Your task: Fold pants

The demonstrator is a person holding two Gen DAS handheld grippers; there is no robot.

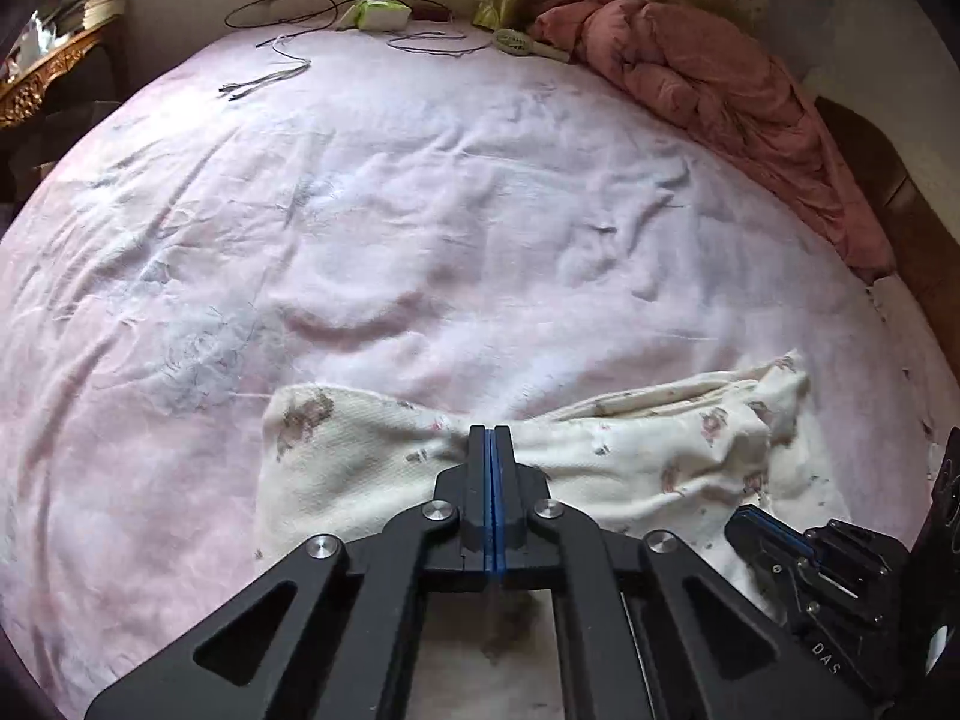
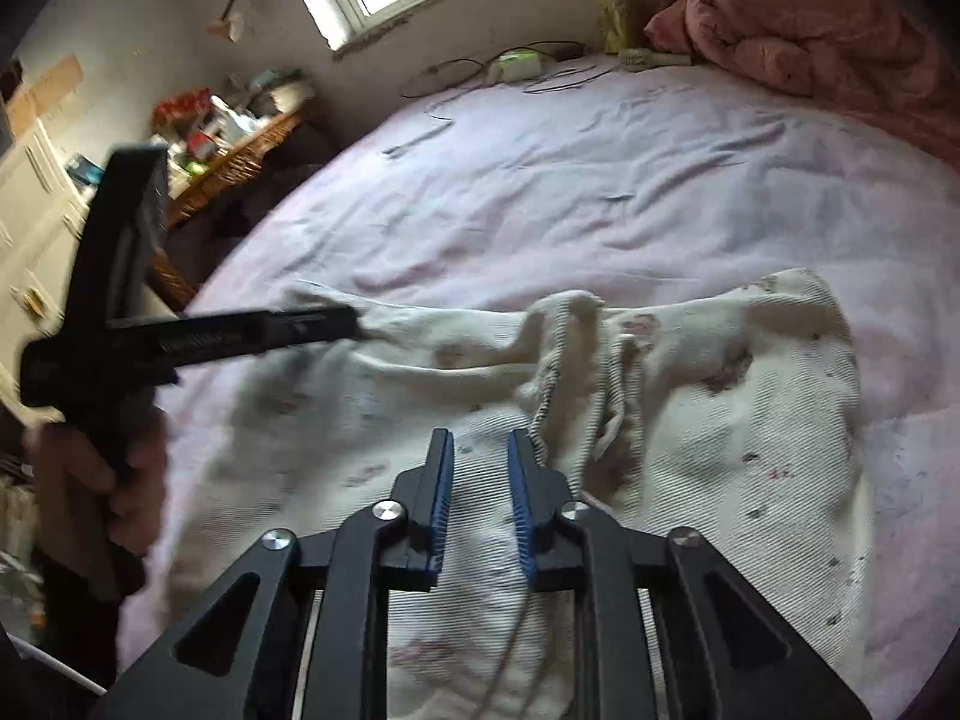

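Cream pants (image 1: 630, 456) with a faded flower print lie crumpled across the near part of a pink bed sheet (image 1: 420, 210). My left gripper (image 1: 492, 433) is shut, its blue pads pressed together on a pinch of the pants' far edge, and the cloth puckers at the tips. From the right wrist view the left gripper (image 2: 357, 321) tugs that edge taut, held by a person's hand (image 2: 120, 480). My right gripper (image 2: 480, 450) hovers over the pants (image 2: 720, 396), open, with a gap between its pads. A bunched ribbed waistband (image 2: 570, 360) lies just beyond its right finger.
A rumpled pink quilt (image 1: 720, 90) is heaped at the bed's far right corner. Cables (image 1: 288, 6), a green and white box (image 1: 381, 13) and a hairbrush (image 1: 516, 41) lie along the far edge. A cluttered side table (image 2: 228, 144) stands left of the bed.
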